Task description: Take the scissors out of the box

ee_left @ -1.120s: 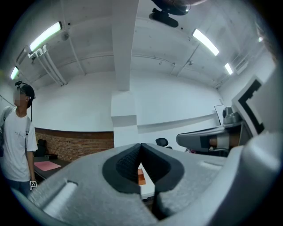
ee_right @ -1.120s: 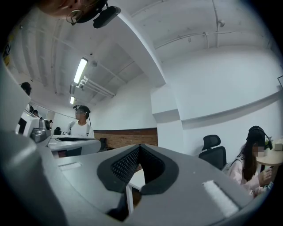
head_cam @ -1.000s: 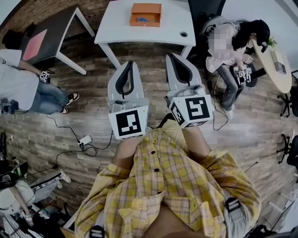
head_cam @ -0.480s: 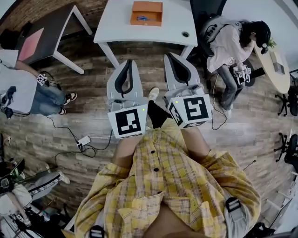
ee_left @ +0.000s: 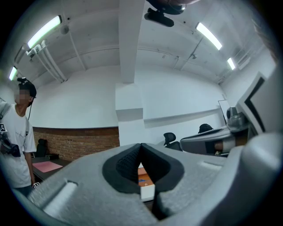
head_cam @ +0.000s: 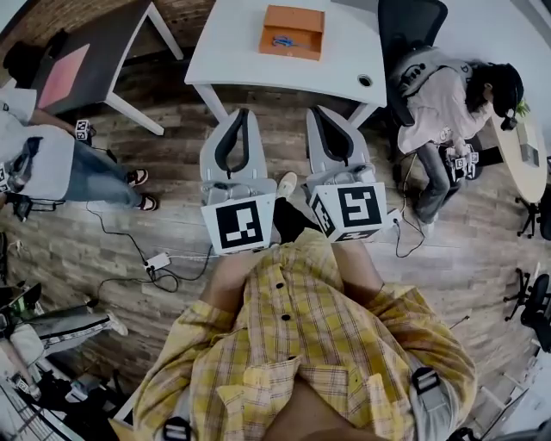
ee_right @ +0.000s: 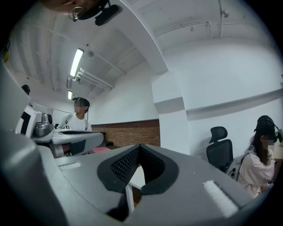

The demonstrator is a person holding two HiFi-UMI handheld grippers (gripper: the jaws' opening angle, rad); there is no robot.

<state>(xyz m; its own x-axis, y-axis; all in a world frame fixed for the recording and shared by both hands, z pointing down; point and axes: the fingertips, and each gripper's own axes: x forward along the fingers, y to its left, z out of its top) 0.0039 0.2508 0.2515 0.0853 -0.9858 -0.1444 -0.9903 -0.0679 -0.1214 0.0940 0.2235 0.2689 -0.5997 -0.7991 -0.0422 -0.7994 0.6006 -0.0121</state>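
Observation:
An orange box point(head_cam: 293, 32) lies on the white table point(head_cam: 250, 60) ahead of me, and something with blue handles, likely the scissors point(head_cam: 284, 40), lies inside it. My left gripper point(head_cam: 238, 116) and right gripper point(head_cam: 320, 112) are held side by side over the wooden floor, short of the table, both shut and empty. In the left gripper view, the left gripper point(ee_left: 140, 145) frames a bit of the orange box point(ee_left: 142, 173) below its closed tips. The right gripper point(ee_right: 140, 146) shows a strip of the white table point(ee_right: 136, 176) in the right gripper view.
A black table with a pink mat point(head_cam: 65, 73) stands at the left, near a standing person point(head_cam: 43, 164). A seated person point(head_cam: 448, 103) and an office chair point(head_cam: 409, 26) are to the table's right. A power strip and cables point(head_cam: 157, 259) lie on the floor.
Both grippers have moved together toward the white table, staying shut. The table and box now look closer and have shifted right in the head view. A foot now shows between the grippers.

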